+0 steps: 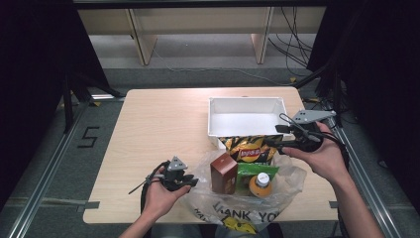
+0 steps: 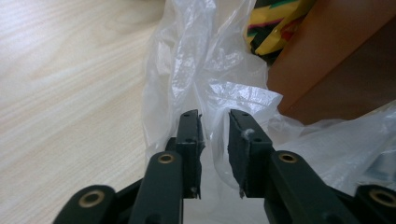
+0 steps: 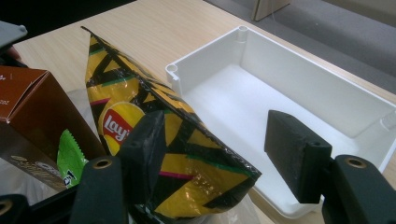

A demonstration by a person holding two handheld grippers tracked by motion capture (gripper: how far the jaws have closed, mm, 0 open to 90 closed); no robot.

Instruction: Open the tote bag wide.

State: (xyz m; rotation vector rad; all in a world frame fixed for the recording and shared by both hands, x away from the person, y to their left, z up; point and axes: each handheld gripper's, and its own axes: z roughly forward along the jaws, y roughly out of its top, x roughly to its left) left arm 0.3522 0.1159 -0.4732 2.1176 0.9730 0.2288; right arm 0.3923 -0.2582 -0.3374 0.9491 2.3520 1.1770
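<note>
A clear plastic bag [image 1: 292, 181] printed "THANK YOU" lies open at the table's near edge. In it are a brown carton [image 1: 224, 172], a green packet [image 1: 250, 171], an orange-capped bottle [image 1: 261, 184] and a yellow-black Lay's chips bag [image 1: 249, 148]. My left gripper [image 1: 190, 182] is at the bag's left edge. In the left gripper view its jaws [image 2: 215, 114] stand slightly apart with a fold of the plastic film [image 2: 187, 60] loose between them. My right gripper [image 1: 276, 137] is open and wide. The chips bag's corner [image 3: 187, 154] lies against its left jaw, and its right jaw hangs over the white tray [image 3: 299, 60].
The empty white tray [image 1: 246, 101] sits just behind the chips bag at the table's right. Bare wooden tabletop [image 1: 158, 129] spreads to the left and back. Wooden furniture legs and cables are on the floor beyond the table.
</note>
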